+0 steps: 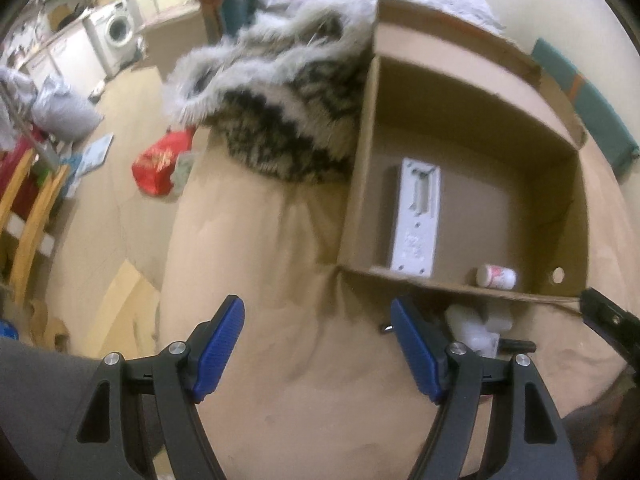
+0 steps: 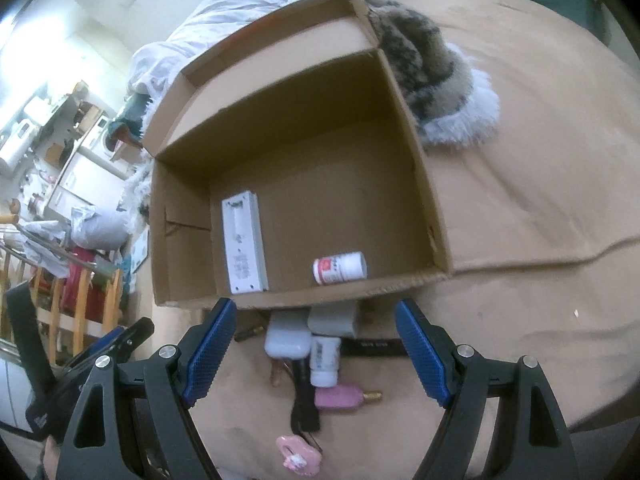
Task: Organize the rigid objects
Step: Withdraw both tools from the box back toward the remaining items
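Observation:
An open cardboard box [image 2: 424, 184] stands on a beige bed sheet. Inside lie a flat white device [image 2: 244, 240] and a small white bottle with a red label [image 2: 340, 268]. A pile lies in front of the box: a white container [image 2: 288, 340], a grey block [image 2: 332, 318], a second white bottle [image 2: 325, 360], a pink cylinder with a brass tip [image 2: 340, 398] and a pink trinket [image 2: 298, 456]. My right gripper [image 2: 316, 316] hangs open over this pile, holding nothing. My left gripper [image 1: 318, 308] is open over bare sheet, left of the box [image 1: 360, 184] and the pile [image 1: 476, 328].
A furry striped blanket [image 1: 288, 120] and a white duvet [image 2: 248, 4] press against the box's far sides. The bed's edge drops to the left onto a floor with a red bag [image 1: 160, 164], wooden chairs [image 1: 28, 208] and a washing machine [image 1: 116, 36].

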Available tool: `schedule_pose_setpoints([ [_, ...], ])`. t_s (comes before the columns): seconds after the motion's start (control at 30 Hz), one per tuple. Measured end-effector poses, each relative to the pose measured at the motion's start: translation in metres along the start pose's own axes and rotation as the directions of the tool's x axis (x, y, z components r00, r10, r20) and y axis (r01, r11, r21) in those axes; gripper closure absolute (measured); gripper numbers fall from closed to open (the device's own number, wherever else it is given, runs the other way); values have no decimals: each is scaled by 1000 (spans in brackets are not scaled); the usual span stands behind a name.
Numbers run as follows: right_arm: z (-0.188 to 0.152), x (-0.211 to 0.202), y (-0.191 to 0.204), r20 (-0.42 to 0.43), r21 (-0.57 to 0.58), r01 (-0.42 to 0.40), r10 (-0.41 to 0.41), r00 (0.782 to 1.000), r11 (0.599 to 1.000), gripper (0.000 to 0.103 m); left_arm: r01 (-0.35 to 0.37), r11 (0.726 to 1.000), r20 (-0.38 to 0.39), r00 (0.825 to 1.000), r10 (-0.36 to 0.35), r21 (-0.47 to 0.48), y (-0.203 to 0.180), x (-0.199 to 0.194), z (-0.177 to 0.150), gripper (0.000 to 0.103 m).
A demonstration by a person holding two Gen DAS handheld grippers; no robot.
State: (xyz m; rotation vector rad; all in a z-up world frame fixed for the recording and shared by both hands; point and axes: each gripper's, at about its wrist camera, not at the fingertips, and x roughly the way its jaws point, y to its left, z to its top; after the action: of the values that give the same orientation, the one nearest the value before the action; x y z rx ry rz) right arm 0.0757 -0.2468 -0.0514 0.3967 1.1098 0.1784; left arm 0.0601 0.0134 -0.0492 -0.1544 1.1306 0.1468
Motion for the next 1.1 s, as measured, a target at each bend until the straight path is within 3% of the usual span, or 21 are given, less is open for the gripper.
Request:
schedule_pose_setpoints([
  [0.2,-6,15,-9,-52,4,38,-38,998,999,17,-6,998,-84,996,2,-55,7,28,-3,30],
  [0.3,-6,23,-11,-78,16,43,-42,996,999,17,26,998,-125,992,-33,-63,1,43,-5,30],
  [0.47,-4,32,-7,-92,9,45,-44,995,999,17,64,996,-228,971,-76,-58,-18,78,-6,30],
  [0.67,-1,34,-8,-95,20,50,-48,994,999,17,91,988,-321,938,-129,-128,-41,111,-9,30],
  [0.8,1,35,-11,-100,39,41,-37,994,998,17,31,990,-329,941,-76,-141,-48,125,-9,28],
  [1.1,3,37,-10,-107,44,28,-23,994,999,17,18,989,-300,952,-61,-146,-49,135,-1,24],
])
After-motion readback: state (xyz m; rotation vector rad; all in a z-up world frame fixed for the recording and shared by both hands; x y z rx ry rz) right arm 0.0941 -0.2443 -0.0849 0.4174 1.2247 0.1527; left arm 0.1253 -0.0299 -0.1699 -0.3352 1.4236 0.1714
